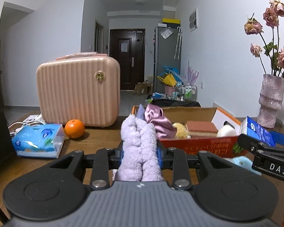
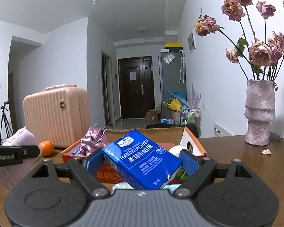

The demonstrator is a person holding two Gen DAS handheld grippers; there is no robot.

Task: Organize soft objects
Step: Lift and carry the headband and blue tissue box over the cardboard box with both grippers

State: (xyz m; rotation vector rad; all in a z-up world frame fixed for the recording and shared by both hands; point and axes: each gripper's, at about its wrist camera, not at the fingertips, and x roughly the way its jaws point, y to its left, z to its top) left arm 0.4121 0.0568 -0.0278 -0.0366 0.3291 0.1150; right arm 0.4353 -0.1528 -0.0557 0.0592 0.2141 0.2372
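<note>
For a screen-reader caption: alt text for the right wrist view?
The right gripper holds a blue handkerchief pack above an open cardboard box of soft items on a wooden table, with a pink vase of dried roses at right.

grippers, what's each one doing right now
left gripper: shut on the fluffy lilac towel.
right gripper: jaws wide, shut on the blue handkerchief pack.

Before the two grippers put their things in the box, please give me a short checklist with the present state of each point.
1. Left gripper shut on the purple plush cloth: ok.
2. Right gripper clamps the blue handkerchief pack: ok, though the pack sits tilted.
3. Cardboard box open on top: ok.
4. Free room in the box: cannot tell; pink satin cloth and sponge already lie inside.
5. Vase stands apart from the box: ok.
</note>
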